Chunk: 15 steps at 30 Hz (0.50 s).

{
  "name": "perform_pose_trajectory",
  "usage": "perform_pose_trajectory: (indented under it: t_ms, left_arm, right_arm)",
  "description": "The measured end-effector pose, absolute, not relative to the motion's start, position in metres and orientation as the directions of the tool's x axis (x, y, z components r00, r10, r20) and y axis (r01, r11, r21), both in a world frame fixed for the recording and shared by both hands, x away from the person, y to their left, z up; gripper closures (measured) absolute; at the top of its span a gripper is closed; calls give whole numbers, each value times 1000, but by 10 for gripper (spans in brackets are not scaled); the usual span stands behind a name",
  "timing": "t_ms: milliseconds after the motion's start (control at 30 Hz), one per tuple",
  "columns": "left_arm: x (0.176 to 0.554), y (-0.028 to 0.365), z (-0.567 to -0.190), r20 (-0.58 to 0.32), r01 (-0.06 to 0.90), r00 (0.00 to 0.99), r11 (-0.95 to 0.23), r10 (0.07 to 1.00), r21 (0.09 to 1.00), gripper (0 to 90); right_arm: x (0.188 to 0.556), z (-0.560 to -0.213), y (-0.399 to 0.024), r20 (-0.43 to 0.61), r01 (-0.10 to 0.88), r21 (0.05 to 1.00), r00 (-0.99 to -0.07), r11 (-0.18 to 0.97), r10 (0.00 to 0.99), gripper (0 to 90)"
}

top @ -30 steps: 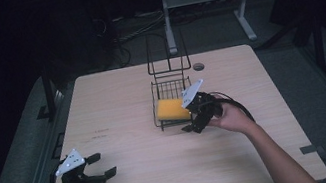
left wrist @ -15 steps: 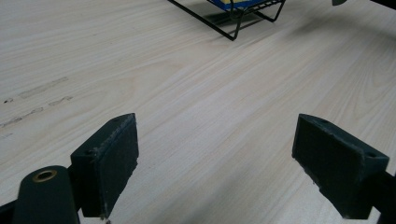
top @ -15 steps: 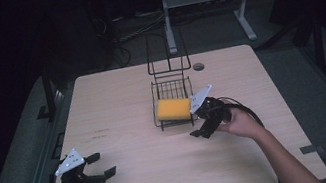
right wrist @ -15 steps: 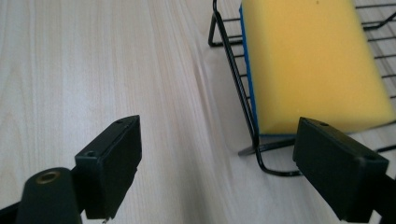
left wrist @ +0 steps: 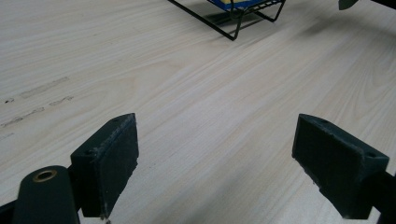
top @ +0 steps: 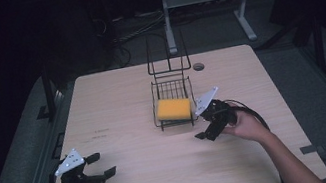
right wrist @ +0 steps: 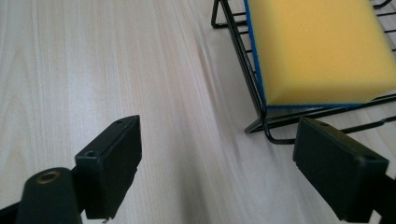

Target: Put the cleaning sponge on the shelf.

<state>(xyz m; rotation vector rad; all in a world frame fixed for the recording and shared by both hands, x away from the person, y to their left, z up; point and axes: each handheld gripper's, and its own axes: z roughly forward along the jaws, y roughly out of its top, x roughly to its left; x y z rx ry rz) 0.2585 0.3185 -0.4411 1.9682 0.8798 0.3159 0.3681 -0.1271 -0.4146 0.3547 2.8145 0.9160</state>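
Now that the right gripper (top: 205, 134) has drawn back nearward, jaws spread and empty, the yellow sponge (top: 173, 109) lies placed in the wire rack (top: 171, 90); the left gripper (top: 103, 165) idles open.

Matt foam sponge (right wrist: 322, 46) in black wire rack (top: 171, 90), pale wood-grain table (top: 117, 104).
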Motion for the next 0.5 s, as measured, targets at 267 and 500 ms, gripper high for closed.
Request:
perform_pose_trajectory:
  t_ms: [267,500]
  left_arm:
    - [257,320,-440,-126,454,707,-311,696,835,141]
    - [258,319,-441,-124,453,710,-314,693,834,141]
  right_arm:
    - [362,-417,-131,-73,180,601,-958,778,277,153]
    - [355,-419,-135,-66,181,605,-959,776,275,153]
